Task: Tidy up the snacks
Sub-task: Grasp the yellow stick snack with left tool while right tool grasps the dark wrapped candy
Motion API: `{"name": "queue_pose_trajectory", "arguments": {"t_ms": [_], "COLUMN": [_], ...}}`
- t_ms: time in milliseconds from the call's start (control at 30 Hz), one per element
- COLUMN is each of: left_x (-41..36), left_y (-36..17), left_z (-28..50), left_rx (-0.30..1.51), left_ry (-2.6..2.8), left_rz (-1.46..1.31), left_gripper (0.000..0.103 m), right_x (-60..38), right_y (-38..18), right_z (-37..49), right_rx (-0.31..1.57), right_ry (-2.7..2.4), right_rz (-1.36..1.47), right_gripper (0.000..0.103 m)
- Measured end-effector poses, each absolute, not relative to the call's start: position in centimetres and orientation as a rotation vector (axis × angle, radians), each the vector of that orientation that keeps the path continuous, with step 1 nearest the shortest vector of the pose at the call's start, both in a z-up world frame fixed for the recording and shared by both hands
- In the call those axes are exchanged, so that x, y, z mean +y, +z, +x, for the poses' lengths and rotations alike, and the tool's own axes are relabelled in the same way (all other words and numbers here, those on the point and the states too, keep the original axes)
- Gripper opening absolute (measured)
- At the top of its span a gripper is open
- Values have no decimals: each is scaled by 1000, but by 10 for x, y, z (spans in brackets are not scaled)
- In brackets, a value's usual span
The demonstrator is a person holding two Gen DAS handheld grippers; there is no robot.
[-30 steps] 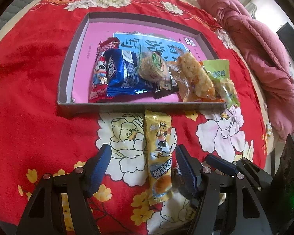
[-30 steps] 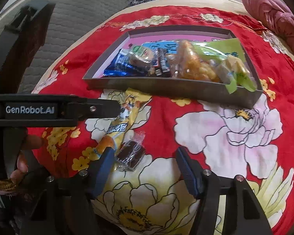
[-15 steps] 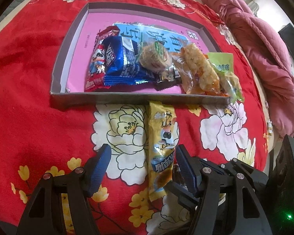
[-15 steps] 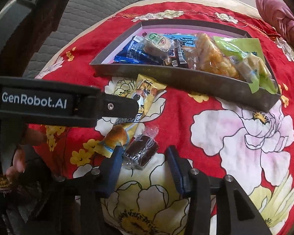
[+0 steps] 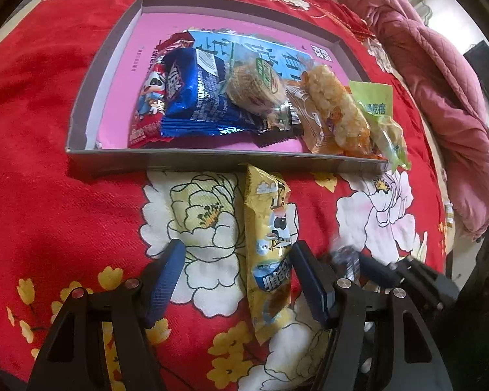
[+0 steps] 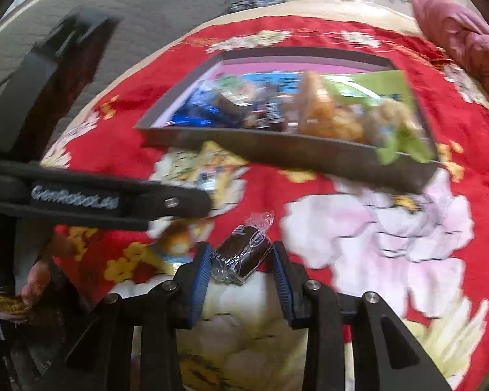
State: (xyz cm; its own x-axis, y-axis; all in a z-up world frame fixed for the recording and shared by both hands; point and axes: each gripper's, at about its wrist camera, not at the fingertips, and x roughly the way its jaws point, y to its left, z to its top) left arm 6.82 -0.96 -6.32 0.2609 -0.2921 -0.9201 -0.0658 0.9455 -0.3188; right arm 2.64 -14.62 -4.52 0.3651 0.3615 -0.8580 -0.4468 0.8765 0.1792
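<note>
A grey box [image 5: 212, 159] with a pink floor holds several snack packs, among them a blue pack [image 5: 192, 97]. A long yellow snack pack [image 5: 270, 244] lies on the red flowered cloth in front of the box. My left gripper [image 5: 238, 267] is open, its fingers on either side of the yellow pack's near end. My right gripper [image 6: 241, 260] is shut on a small brown chocolate cake in clear wrap [image 6: 244, 251], just above the cloth. The box [image 6: 293, 153] and the yellow pack [image 6: 212, 166] also show, blurred, in the right wrist view.
A pink quilt [image 5: 440, 75] lies bunched at the right edge of the bed. The left gripper's arm [image 6: 97, 195] crosses the left side of the right wrist view. A grey quilted surface [image 6: 146, 9] lies beyond the cloth.
My right gripper closed on the chocolate cake and is moving, blurring its view. My left gripper moved forward along the yellow pack, still open.
</note>
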Motion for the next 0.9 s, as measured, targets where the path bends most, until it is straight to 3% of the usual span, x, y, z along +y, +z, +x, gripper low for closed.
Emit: {"name": "queue_pose_trajectory", "arguments": {"t_ms": [200,300,367,400,633,900], "left_x": [-21,-37,-47,-52,-39,-33], "left_y": [-66,-68,-68,-68,-61,-32], "left_z": [68,65,63,62,60,55], "left_rx": [1306,1308,1308,1304,1286,1219], "left_ry": [-119,-90,-92,-100,-131,-158], "left_rz": [-267,-182,-142,-125,-202,-208], "left_gripper": [60,49,32,29,19,17], "right_x": [-172,-177,-178,-178,-173,-171], "right_y": [-43,-40,-40,-39,-27,-17], "right_z": [40,42,43,42,39,38], "right_rx": [1066,1057,1052,1049,983,935], "right_ry": [429,420,417,416,447,462], "right_rz": [-19,3,7,8,17,30], "right_gripper": [37,37,37,37,37,37]}}
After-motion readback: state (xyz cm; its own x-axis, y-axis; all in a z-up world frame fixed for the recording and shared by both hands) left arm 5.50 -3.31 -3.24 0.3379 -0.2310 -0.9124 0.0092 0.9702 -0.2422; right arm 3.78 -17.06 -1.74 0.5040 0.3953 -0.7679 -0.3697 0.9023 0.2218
